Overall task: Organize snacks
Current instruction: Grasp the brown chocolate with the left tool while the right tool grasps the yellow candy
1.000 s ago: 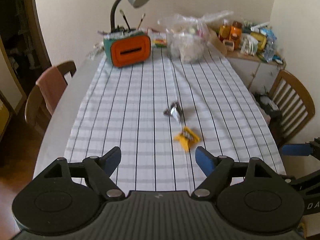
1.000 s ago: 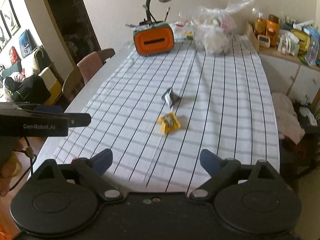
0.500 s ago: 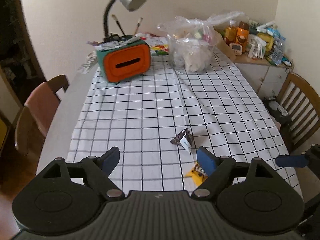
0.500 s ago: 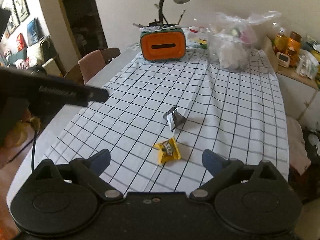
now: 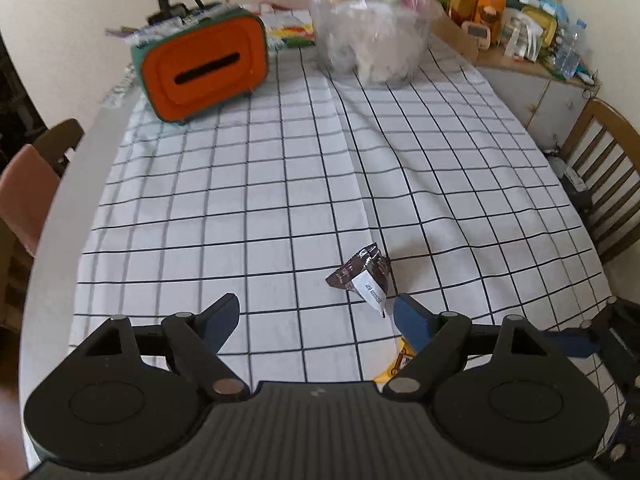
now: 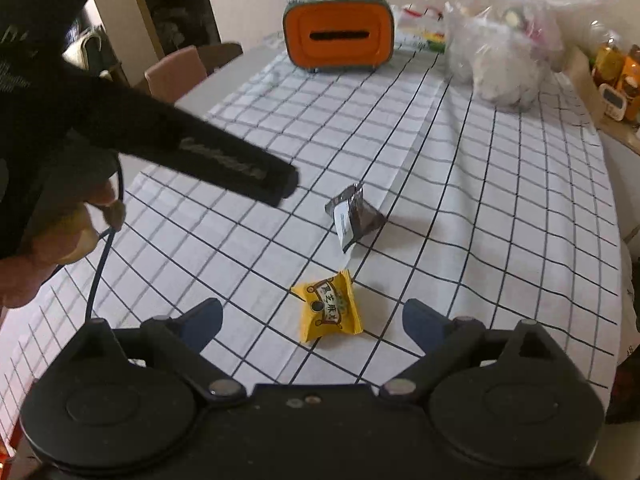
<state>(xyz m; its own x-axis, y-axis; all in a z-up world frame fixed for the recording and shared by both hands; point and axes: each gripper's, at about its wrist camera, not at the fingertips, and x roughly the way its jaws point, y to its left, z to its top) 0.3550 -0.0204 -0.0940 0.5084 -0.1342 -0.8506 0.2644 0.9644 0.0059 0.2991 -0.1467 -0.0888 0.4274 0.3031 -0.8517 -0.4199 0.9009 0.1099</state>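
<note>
A dark brown snack packet with a white label (image 5: 366, 276) lies on the checked tablecloth; it also shows in the right wrist view (image 6: 352, 216). A yellow snack packet (image 6: 329, 307) lies just in front of it; in the left wrist view it is mostly hidden behind my right finger (image 5: 404, 360). My left gripper (image 5: 316, 318) is open and empty, low over the cloth, with the dark packet just beyond its right finger. My right gripper (image 6: 312, 326) is open and empty, with the yellow packet between its fingertips.
An orange and teal box with a slot (image 5: 204, 70) and a clear plastic bag of items (image 5: 376, 40) stand at the table's far end. Chairs stand at the left (image 5: 28, 184) and right (image 5: 604, 176). A cluttered cabinet (image 5: 528, 36) is at the back right.
Both grippers have moved forward and down toward the two packets. The left gripper now reaches into the right wrist view. Both stay open.
</note>
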